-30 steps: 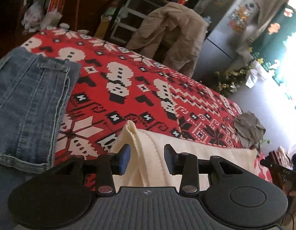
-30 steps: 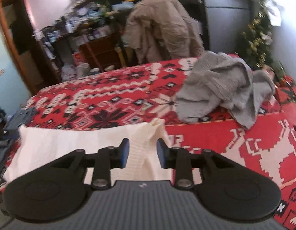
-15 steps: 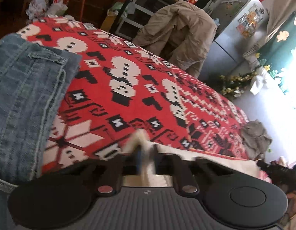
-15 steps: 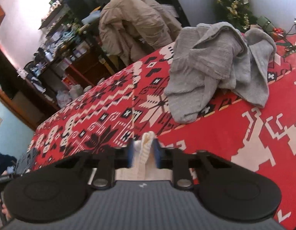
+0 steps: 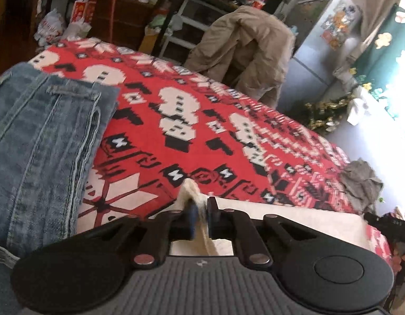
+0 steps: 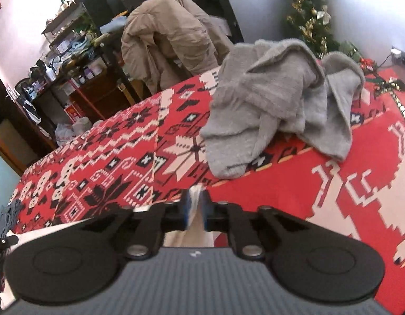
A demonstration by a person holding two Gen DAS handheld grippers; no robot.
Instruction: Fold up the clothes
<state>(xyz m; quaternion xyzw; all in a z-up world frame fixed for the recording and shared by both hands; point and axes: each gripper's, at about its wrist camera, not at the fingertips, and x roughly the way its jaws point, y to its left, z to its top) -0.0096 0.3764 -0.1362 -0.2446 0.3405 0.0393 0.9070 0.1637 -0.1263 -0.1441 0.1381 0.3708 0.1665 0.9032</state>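
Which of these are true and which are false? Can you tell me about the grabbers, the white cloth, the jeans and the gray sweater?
1. Both grippers are shut on the cream garment. True: the left gripper and the right gripper each pinch a bunched corner of it.
2. The jeans are crumpled in a heap. False: they lie folded flat on the red patterned cloth.
3. The gray sweater is neatly folded. False: it lies in a rumpled pile.
4. A tan jacket hangs over a chair behind the table. True.
5. The gray sweater lies on top of the jeans. False: they are far apart.
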